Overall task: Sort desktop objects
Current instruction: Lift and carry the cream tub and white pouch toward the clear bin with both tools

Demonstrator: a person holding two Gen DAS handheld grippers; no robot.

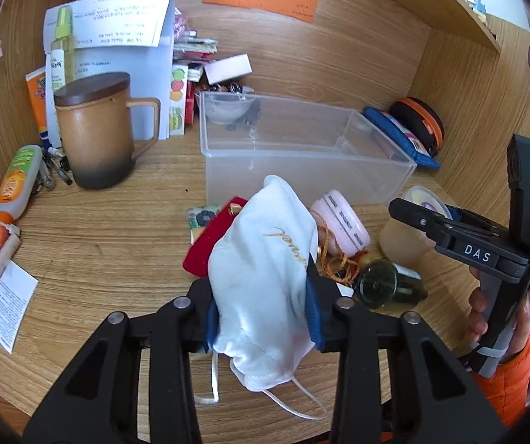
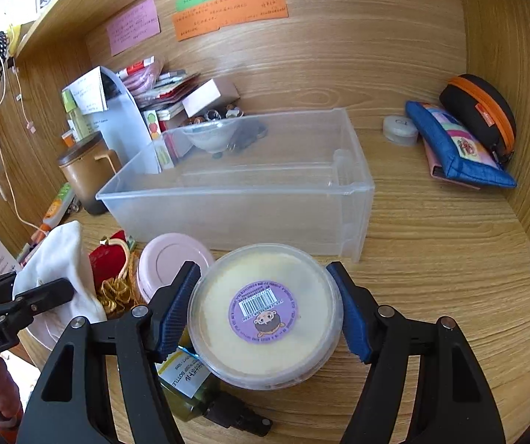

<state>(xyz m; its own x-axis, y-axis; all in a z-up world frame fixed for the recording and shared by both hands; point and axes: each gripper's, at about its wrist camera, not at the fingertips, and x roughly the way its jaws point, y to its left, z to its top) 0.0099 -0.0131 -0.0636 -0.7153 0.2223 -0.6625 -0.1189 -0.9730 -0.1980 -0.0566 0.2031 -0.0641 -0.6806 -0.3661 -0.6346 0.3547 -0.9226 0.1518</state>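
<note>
Holding the white face mask (image 1: 265,277) pinched in your left hand-held gripper (image 1: 263,318), carry it over the clear plastic bin (image 1: 301,155) before releasing. Your right hand-held gripper (image 2: 265,318) straddles the round lidded tub (image 2: 265,314) in front of that bin; whether its pads press it, I cannot tell.
</note>
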